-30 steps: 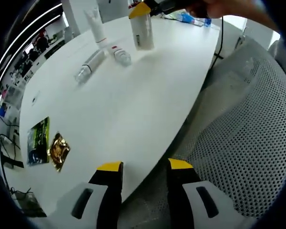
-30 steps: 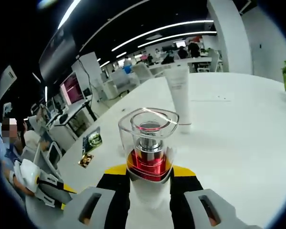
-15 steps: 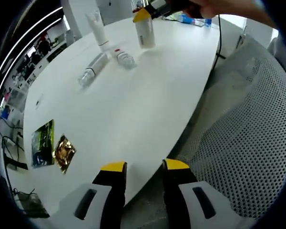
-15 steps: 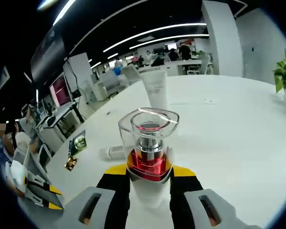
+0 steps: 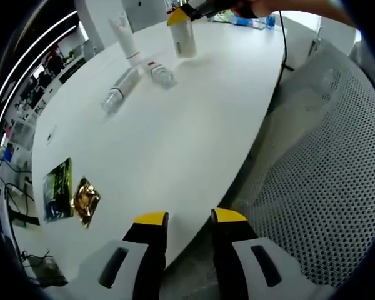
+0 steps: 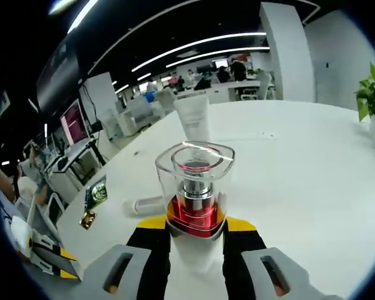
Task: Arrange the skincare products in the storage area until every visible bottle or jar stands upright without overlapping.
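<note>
white table (image 5: 175, 137) | right gripper (image 6: 195, 232) jaws grip pump bottle (image 6: 194, 187) upright

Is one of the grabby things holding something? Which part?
Yes. The right tool grips a white bottle by its upper body, just below the red collar under its clear cap. The left tool holds nothing.

Open office – desks (image 6: 250, 82), monitor (image 6: 72, 119), strip lights (image 6: 194, 44).

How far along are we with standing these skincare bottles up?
Done: the white tube stands upright. In hand: the right hand-held gripper grips a white bottle with a clear cap, upright on the table. Left: two bottles lie flat; the left hand-held gripper is empty.
</note>
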`<move>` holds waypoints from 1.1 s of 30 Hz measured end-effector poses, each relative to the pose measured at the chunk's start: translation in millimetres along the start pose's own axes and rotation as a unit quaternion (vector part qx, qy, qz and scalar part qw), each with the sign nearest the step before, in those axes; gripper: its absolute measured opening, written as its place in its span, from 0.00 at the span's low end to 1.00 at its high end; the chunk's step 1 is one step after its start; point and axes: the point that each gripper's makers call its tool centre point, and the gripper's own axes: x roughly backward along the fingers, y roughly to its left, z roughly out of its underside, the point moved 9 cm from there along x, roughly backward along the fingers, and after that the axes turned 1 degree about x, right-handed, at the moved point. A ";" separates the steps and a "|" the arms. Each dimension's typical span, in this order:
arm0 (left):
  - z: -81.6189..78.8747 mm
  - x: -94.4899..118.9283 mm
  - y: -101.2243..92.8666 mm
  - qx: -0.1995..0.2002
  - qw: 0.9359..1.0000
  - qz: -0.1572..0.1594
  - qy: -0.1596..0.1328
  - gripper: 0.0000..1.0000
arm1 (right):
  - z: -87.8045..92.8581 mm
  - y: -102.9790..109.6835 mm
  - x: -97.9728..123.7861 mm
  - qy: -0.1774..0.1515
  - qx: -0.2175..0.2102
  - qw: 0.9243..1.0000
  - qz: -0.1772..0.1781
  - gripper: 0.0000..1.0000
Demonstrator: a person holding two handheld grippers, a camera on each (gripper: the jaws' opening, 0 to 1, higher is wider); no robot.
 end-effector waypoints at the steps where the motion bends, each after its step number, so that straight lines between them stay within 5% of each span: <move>1: -0.3 -0.1 0.4 0.002 1.000 0.000 -0.002 0.24 | -1.4 -0.3 -1.0 -0.001 0.000 1.000 0.000 0.24; 33: 2.4 -3.3 0.7 0.009 1.000 0.009 0.014 0.25 | -45.0 -45.7 -47.1 -0.005 0.055 0.998 0.023 0.24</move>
